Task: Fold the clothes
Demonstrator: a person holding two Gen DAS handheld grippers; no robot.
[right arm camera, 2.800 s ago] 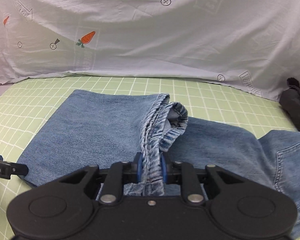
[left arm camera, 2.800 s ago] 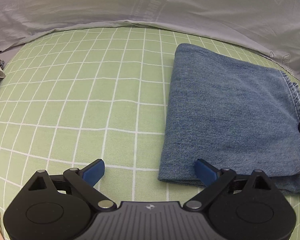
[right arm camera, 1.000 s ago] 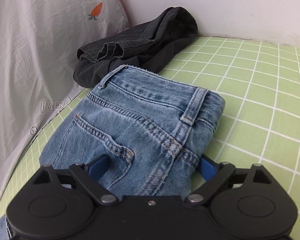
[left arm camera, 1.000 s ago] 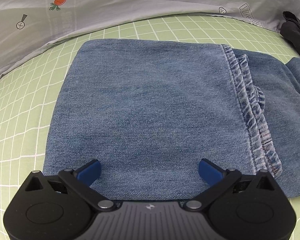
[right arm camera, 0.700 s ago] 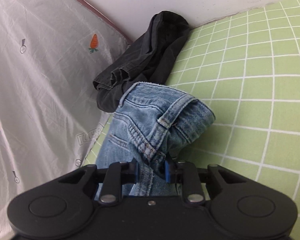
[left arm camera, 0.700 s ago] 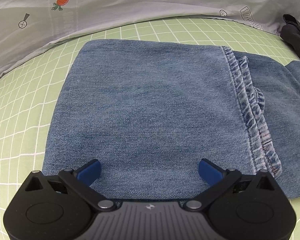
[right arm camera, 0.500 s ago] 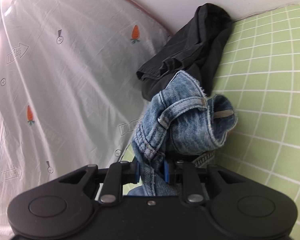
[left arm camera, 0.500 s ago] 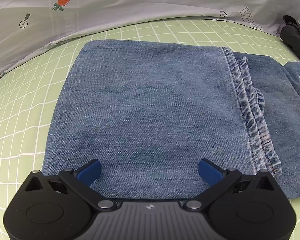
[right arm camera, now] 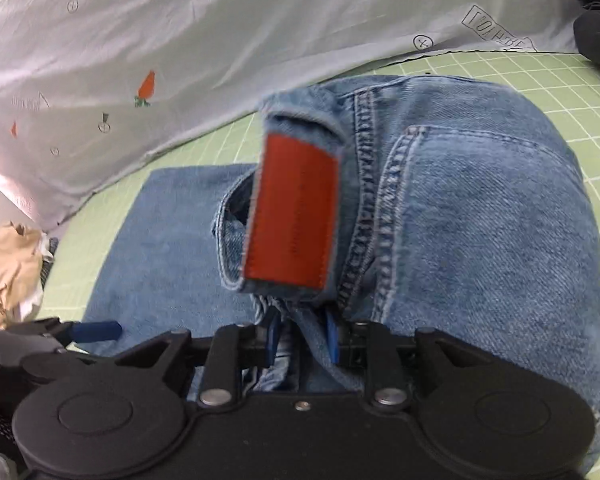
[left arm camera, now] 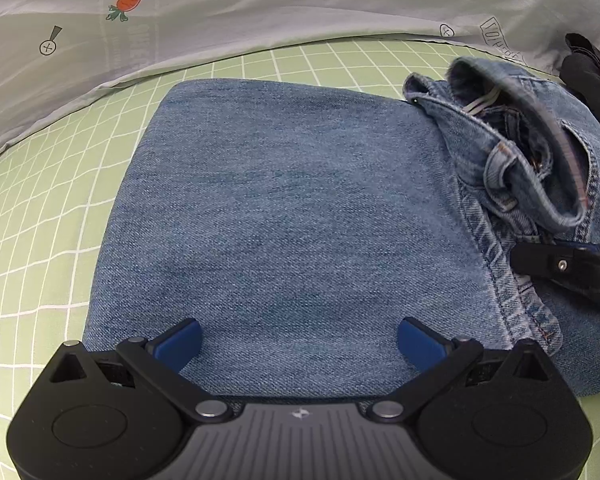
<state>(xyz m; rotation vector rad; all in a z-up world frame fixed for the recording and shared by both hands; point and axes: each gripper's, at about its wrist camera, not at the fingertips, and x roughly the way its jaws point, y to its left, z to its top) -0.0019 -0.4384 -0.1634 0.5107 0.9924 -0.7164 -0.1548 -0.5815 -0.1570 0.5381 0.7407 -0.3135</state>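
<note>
Blue jeans (left arm camera: pixel 292 216) lie folded on the green checked sheet (left arm camera: pixel 52 216). My left gripper (left arm camera: pixel 299 342) is open, its blue fingertips (left arm camera: pixel 180 340) low over the near edge of the folded legs. My right gripper (right arm camera: pixel 302 340) is shut on the jeans' waistband (right arm camera: pixel 460 216) and holds it lifted over the folded legs; a red-orange label (right arm camera: pixel 292 212) faces the camera. The right gripper also shows in the left wrist view (left arm camera: pixel 568 266), at the right edge, with the raised waistband (left arm camera: pixel 512 148) above it.
A grey carrot-print cover (left arm camera: pixel 260 8) runs along the far side. A dark garment (left arm camera: pixel 592 76) lies at far right. Beige cloth (right arm camera: pixel 12 264) sits at the left edge of the bed.
My right gripper closed on the waistband, lifted it and swung it left over the folded legs. The left gripper stayed open in place.
</note>
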